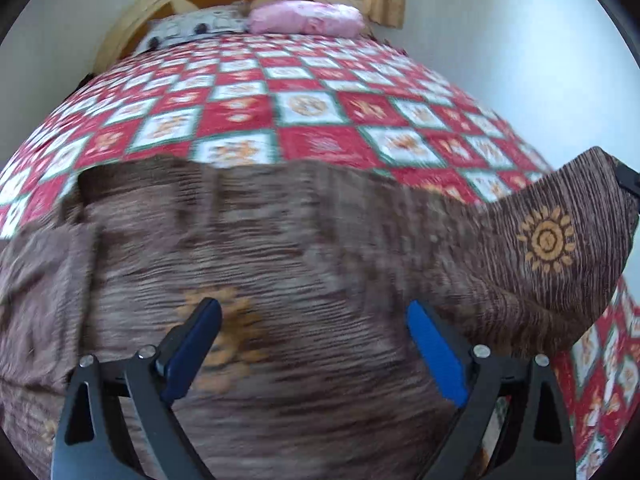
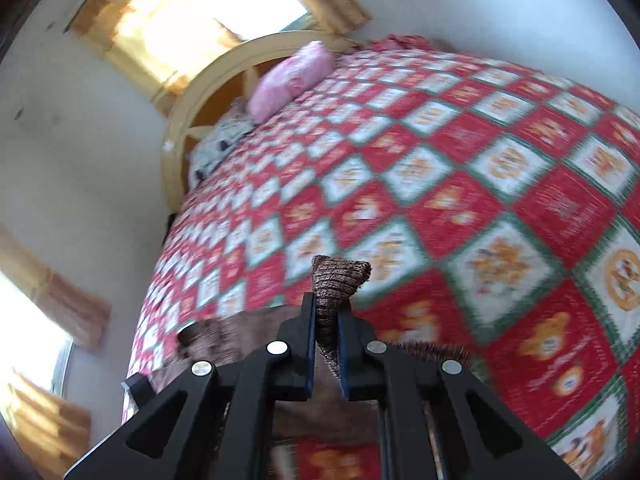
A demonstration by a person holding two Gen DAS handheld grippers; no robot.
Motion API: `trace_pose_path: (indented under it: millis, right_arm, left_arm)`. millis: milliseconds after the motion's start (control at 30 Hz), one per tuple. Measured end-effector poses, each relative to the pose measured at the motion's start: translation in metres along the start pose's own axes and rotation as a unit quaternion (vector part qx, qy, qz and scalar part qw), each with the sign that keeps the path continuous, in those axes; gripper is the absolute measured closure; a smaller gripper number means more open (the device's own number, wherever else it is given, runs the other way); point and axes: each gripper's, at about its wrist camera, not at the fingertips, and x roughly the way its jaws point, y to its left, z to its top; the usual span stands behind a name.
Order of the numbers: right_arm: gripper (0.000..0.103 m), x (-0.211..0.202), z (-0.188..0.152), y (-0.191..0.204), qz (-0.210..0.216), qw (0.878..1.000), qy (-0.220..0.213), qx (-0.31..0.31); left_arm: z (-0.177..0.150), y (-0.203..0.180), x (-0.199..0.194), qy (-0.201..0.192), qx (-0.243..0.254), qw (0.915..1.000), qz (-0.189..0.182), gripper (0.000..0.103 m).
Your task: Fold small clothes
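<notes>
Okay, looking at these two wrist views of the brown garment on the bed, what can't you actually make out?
- Brown garment: its near and left parts run off the left wrist view's edge, and motion blur smears its weave, so its type is unclear.
- Left gripper: jaws open above the cloth; contact cannot be told.
- Right gripper: in the right wrist view its body hides most of the garment below the pinched corner.
- Quilt: prints blurred.
</notes>
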Motion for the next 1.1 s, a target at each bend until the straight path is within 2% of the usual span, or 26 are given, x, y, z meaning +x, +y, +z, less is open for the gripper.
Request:
trace_pose_path:
  millis: [233, 367, 500, 600, 667, 733, 800, 867, 933, 967, 1033, 1100]
  right_arm:
    - [0.094, 0.052, -0.047, 0.1, 0.066, 0.994, 0.072, -0.052]
    - [0.094, 0.095, -0.089, 0.156, 0.077, 0.99, 0.082, -0.089]
    - [0.094, 0.144, -0.132, 0.195, 0.086, 0.986, 0.09, -0.11]
    - [0.092, 0.172, -0.153, 0.203, 0.104, 0.983, 0.105, -0.11]
    - [0.091, 0.184, -0.161, 0.201, 0.109, 0.98, 0.132, -0.101]
    - [0.089, 0.182, -0.159, 0.19, 0.138, 0.977, 0.146, -0.067]
    - [0.089, 0.168, -0.154, 0.18, 0.161, 0.976, 0.135, -0.048]
    - [0.081, 0.152, -0.146, 0.172, 0.159, 0.979, 0.117, -0.051]
    - [0.056, 0.135, -0.14, 0.16, 0.148, 0.984, 0.089, -0.051]
    - [0.055, 0.126, -0.138, 0.152, 0.13, 0.988, 0.069, -0.054]
    - [0.055, 0.116, -0.137, 0.141, 0.062, 0.994, 0.041, -0.077]
    - [0.055, 0.118, -0.144, 0.136, 0.007, 0.994, 0.027, -0.11]
  left_arm:
    - [-0.019, 0.089, -0.055, -0.049, -0.061, 0.9969, 0.008, 0.006]
    - [-0.029, 0.134, -0.069, -0.065, -0.097, 0.9931, 0.01, 0.006]
    - [-0.04, 0.168, -0.071, -0.058, -0.128, 0.9898, 0.021, 0.006]
    - [-0.047, 0.184, -0.07, -0.054, -0.134, 0.9891, 0.028, 0.006]
    - [-0.051, 0.194, -0.067, -0.047, -0.137, 0.9891, 0.024, 0.006]
    - [-0.054, 0.201, -0.066, -0.044, -0.138, 0.9893, 0.019, 0.006]
    - [-0.055, 0.204, -0.064, -0.043, -0.138, 0.9894, 0.014, 0.006]
    - [-0.055, 0.203, -0.063, -0.045, -0.132, 0.9902, 0.005, 0.006]
    - [-0.053, 0.196, -0.064, -0.051, -0.114, 0.9922, 0.0, 0.006]
    - [-0.052, 0.192, -0.065, -0.055, -0.102, 0.9932, -0.003, 0.006]
    - [-0.05, 0.184, -0.067, -0.063, -0.084, 0.9944, -0.013, 0.007]
    - [-0.048, 0.176, -0.065, -0.06, -0.083, 0.9938, -0.042, 0.014]
